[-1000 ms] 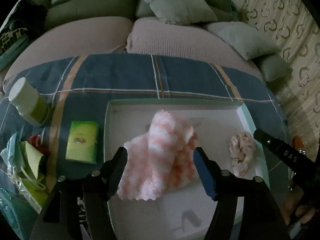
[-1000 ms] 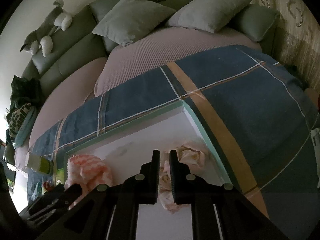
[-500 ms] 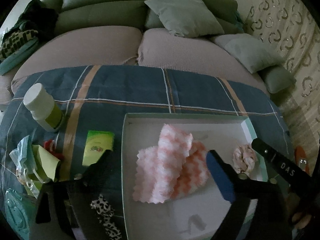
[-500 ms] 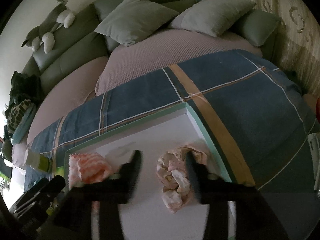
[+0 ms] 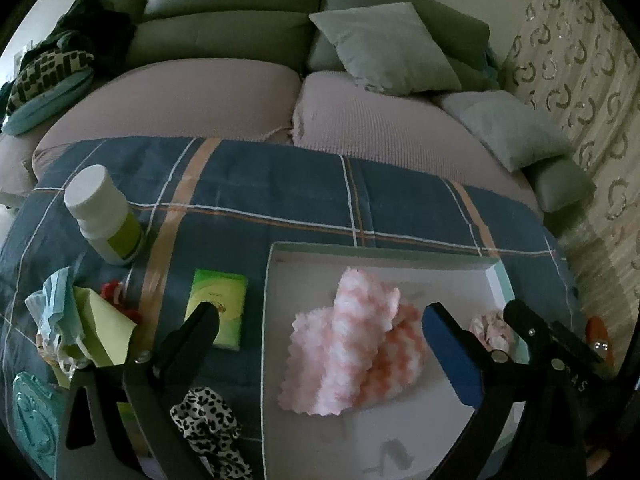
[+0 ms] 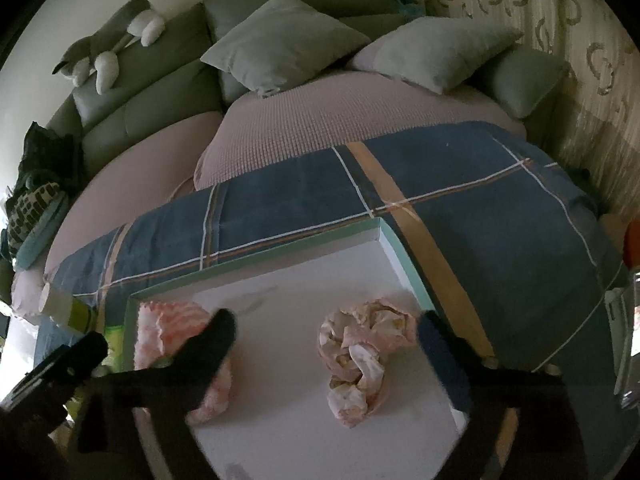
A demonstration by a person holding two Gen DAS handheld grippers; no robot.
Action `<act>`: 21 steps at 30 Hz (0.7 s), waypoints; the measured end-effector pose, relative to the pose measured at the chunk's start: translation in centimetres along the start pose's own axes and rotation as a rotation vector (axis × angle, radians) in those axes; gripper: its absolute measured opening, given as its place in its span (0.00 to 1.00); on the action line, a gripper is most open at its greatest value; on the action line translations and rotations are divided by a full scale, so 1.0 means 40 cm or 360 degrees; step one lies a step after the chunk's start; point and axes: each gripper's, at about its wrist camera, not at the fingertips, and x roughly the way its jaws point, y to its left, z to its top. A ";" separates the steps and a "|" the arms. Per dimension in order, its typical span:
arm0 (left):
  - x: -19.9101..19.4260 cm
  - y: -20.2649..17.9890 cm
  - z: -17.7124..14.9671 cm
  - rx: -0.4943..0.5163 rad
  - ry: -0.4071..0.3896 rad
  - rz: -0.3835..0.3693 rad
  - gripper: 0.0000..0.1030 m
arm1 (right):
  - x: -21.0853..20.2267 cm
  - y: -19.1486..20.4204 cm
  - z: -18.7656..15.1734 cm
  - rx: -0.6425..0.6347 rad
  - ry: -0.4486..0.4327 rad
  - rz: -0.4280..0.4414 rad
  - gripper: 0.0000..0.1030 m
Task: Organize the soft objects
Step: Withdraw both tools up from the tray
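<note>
A: Status on your left gripper (image 5: 320,320)?

B: Your jaws are spread wide, holding nothing. One finger hangs over the blue plaid cover (image 5: 280,184), the blue-padded one over the tray (image 5: 272,320). The pink towel (image 5: 352,344) lies folded in the tray between them, not touching either finger.

A: And your right gripper (image 6: 324,328)?

B: Also spread wide, empty. The floral scrunchie (image 6: 360,356) sits crumpled on the tray floor (image 6: 304,280) between your fingers, clear of both. It's near the tray's right wall. The pink towel (image 6: 180,328) is at the tray's left side, partly behind your left finger.

A: What's outside the tray?

B: Left of it on the cover: a green packet (image 5: 218,304), just beside the tray wall. A white-capped bottle (image 5: 104,216) stands farther back. A leopard-print scrunchie (image 5: 210,428) lies near your left finger, close to the tray's left wall. A heap of bags (image 5: 76,328) is at the far left.

A: Behind?

B: Sofa with grey cushions (image 6: 284,40) and a plush dog (image 6: 108,48) on the backrest.
</note>
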 end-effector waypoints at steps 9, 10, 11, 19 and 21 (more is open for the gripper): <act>-0.024 0.033 0.008 -0.0021 -0.0088 0.0063 1.00 | -0.011 0.006 -0.001 -0.0015 -0.0015 -0.0046 1.00; -0.024 0.036 0.008 -0.0020 -0.0091 0.0074 1.00 | -0.011 0.008 -0.001 -0.0023 -0.0015 -0.0049 1.00; -0.024 0.040 0.008 -0.0022 -0.0092 0.0082 1.00 | -0.011 0.012 -0.002 -0.0032 -0.0015 -0.0053 1.00; -0.035 0.072 0.005 -0.0066 -0.0105 0.0074 1.00 | -0.015 0.031 -0.009 -0.0063 0.0002 -0.0041 1.00; -0.048 0.080 0.001 -0.0079 -0.0124 0.0068 1.00 | -0.017 0.035 -0.010 -0.0066 0.0001 -0.0024 1.00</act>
